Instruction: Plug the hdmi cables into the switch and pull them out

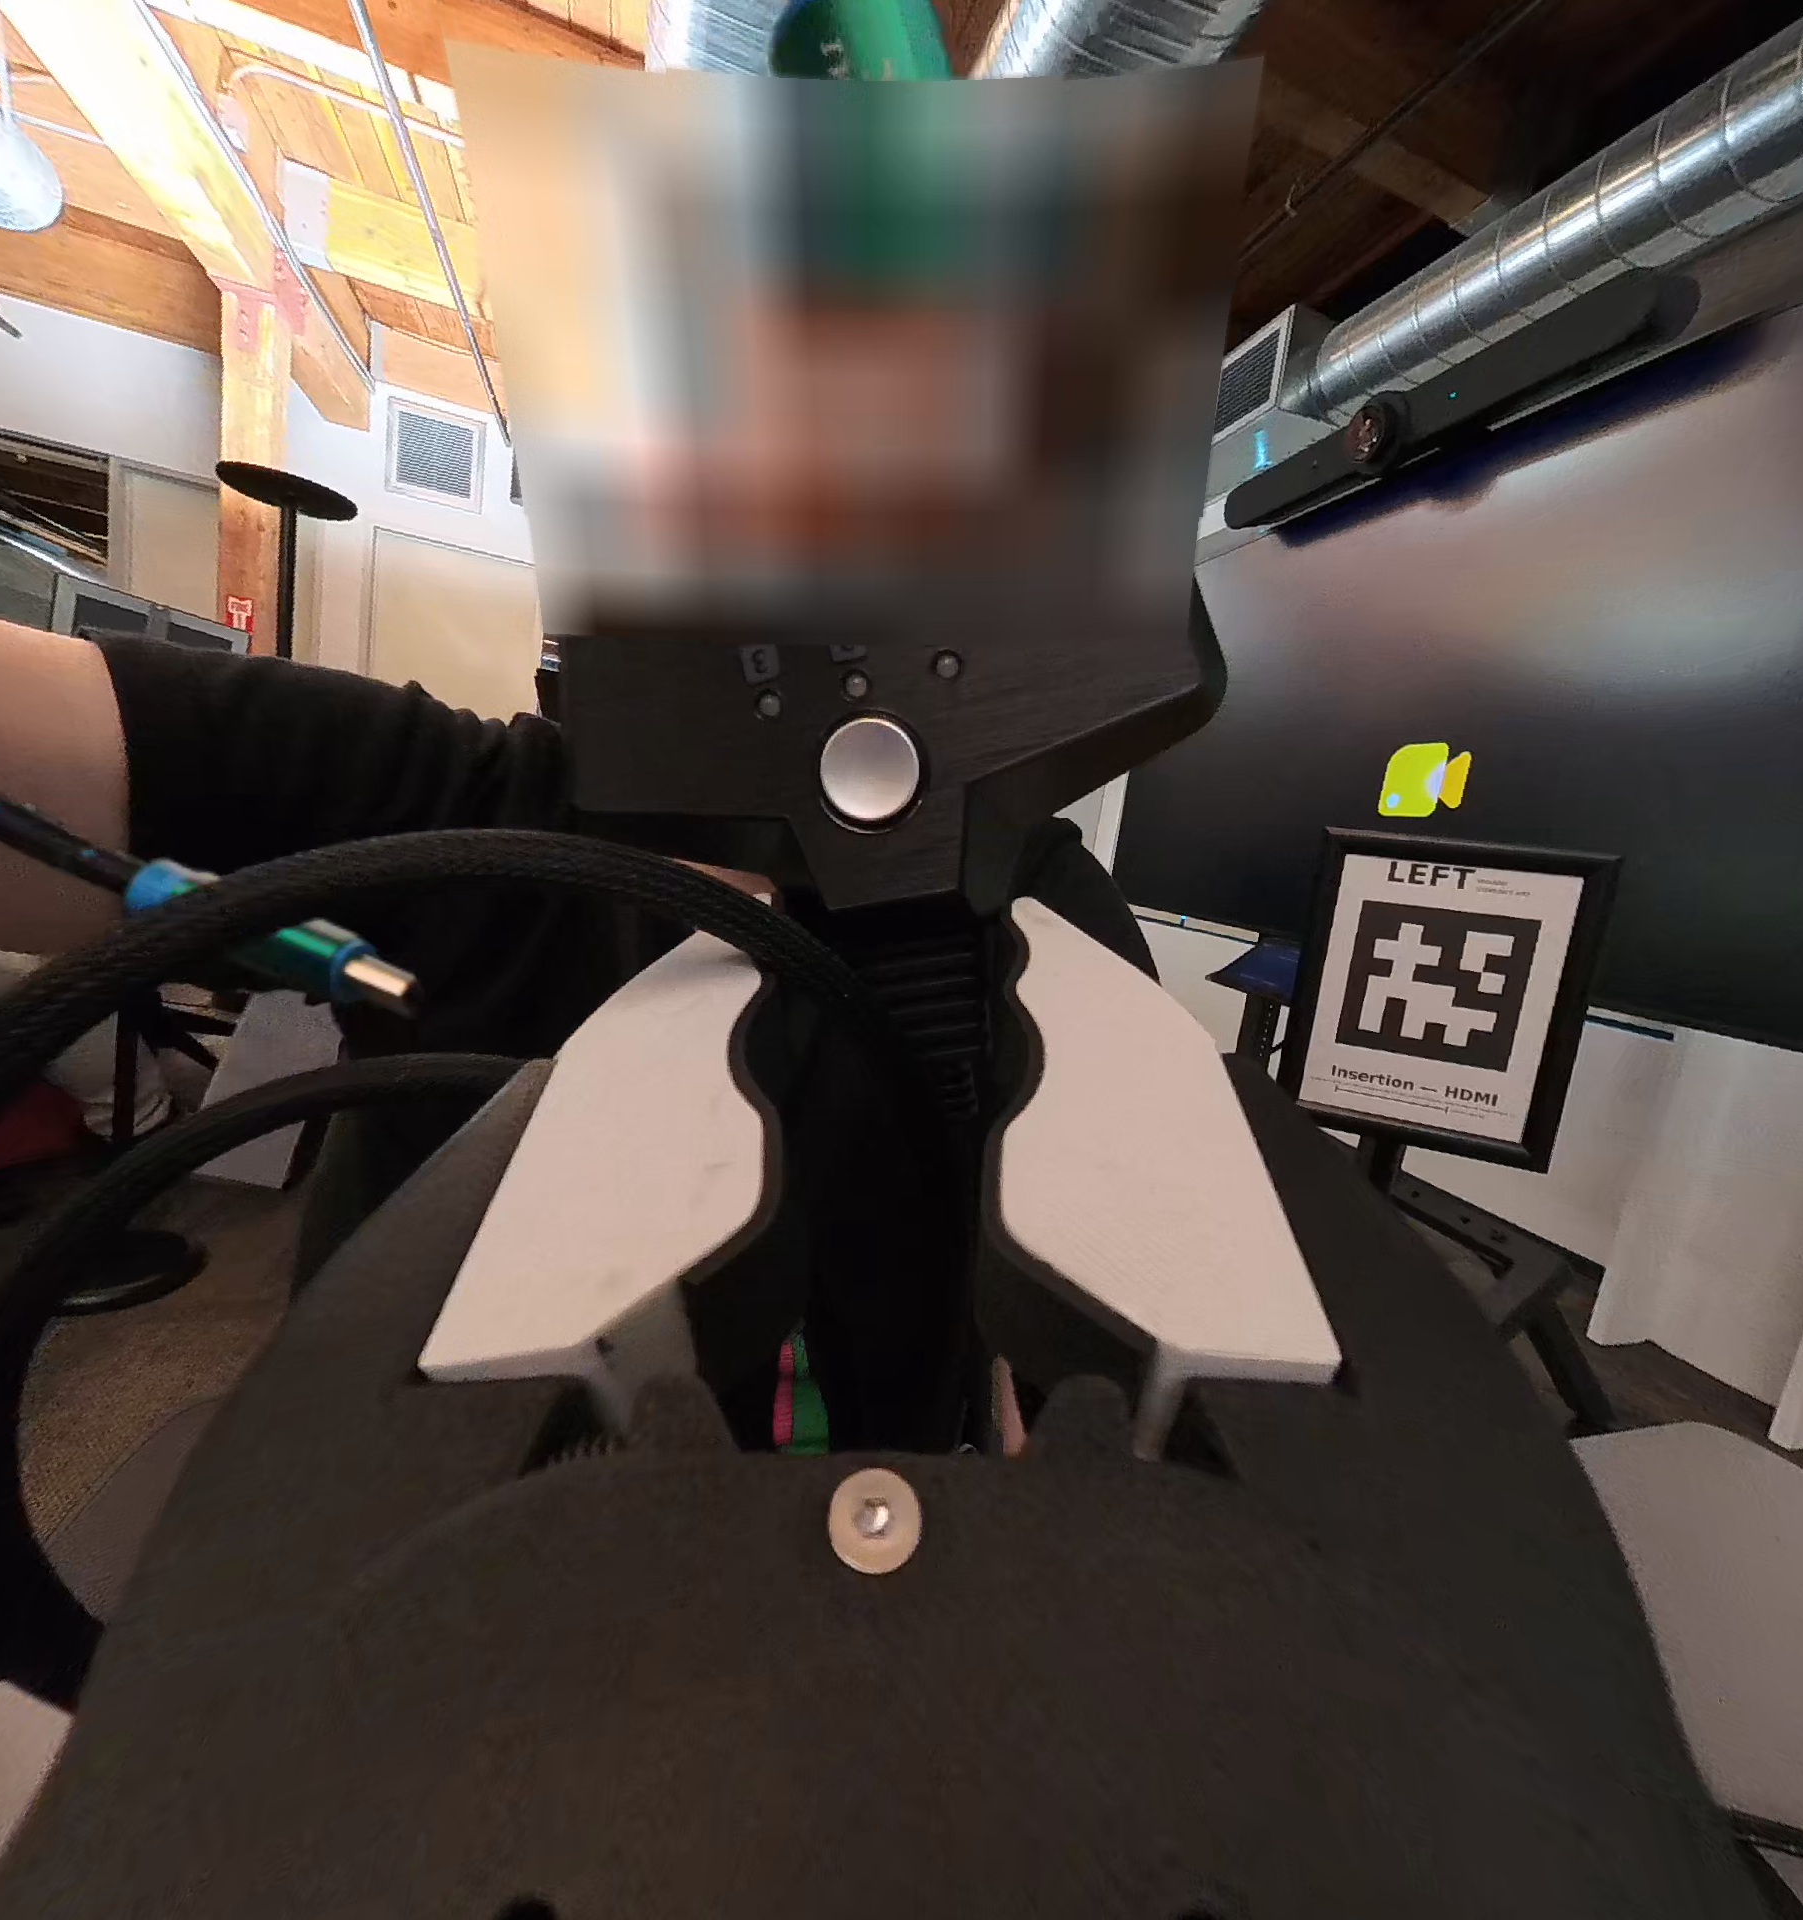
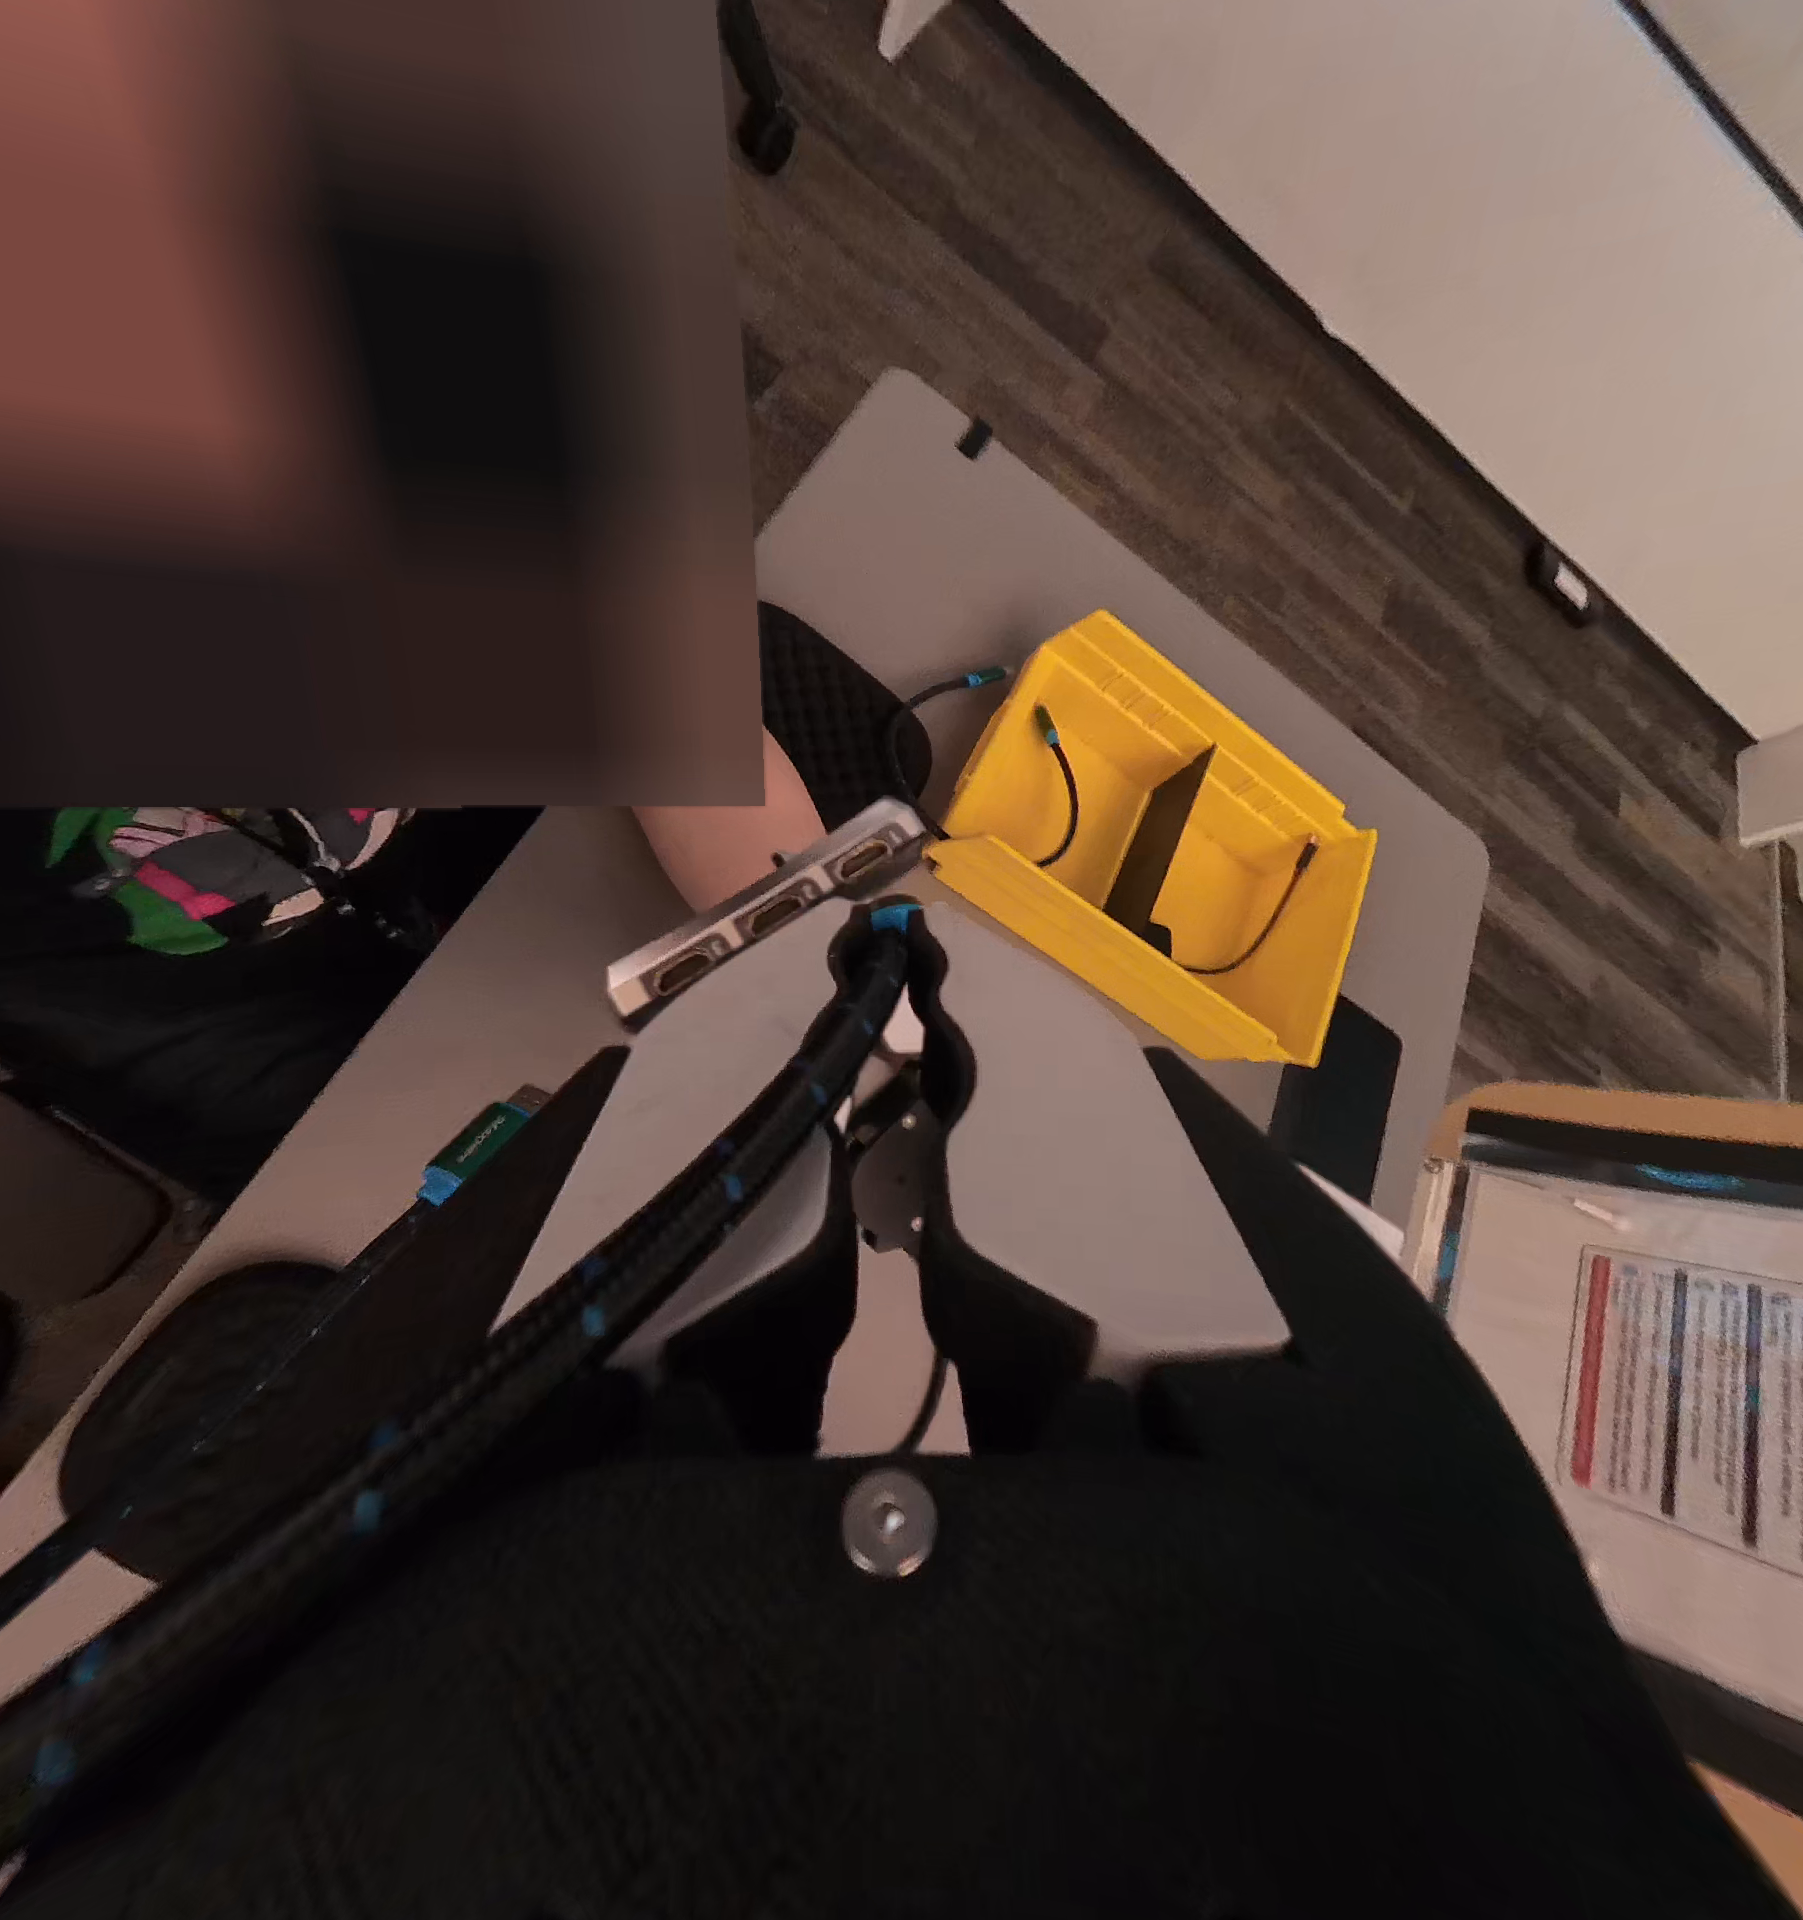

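Observation:
In the left wrist view my left gripper (image 1: 876,945), with white fingers (image 1: 648,1143), is shut on the ribbed neck of the black HDMI switch (image 1: 668,748) and holds it up in the air. A thick black braided cable (image 1: 461,873) arcs from there to the left. A green HDMI plug (image 1: 357,966) with a blue collar hangs at the left, apart from the switch. In the right wrist view my right gripper (image 2: 892,935) is shut on a black-and-blue HDMI cable (image 2: 731,1174) at its blue collar, just below the switch's silver port face (image 2: 772,914). Its plug is hidden. A second green plug (image 2: 486,1138) shows at the left.
A yellow two-compartment bin (image 2: 1281,821) with short cables stands on the grey table (image 2: 1032,1143) beside the switch. A cardboard box (image 2: 1603,1101) with a printed sheet is at the right. A framed marker sign (image 1: 1448,987) stands right of the left gripper. A person stands close behind the switch. Across from one pair of fingers to the other is roughly 12 cm.

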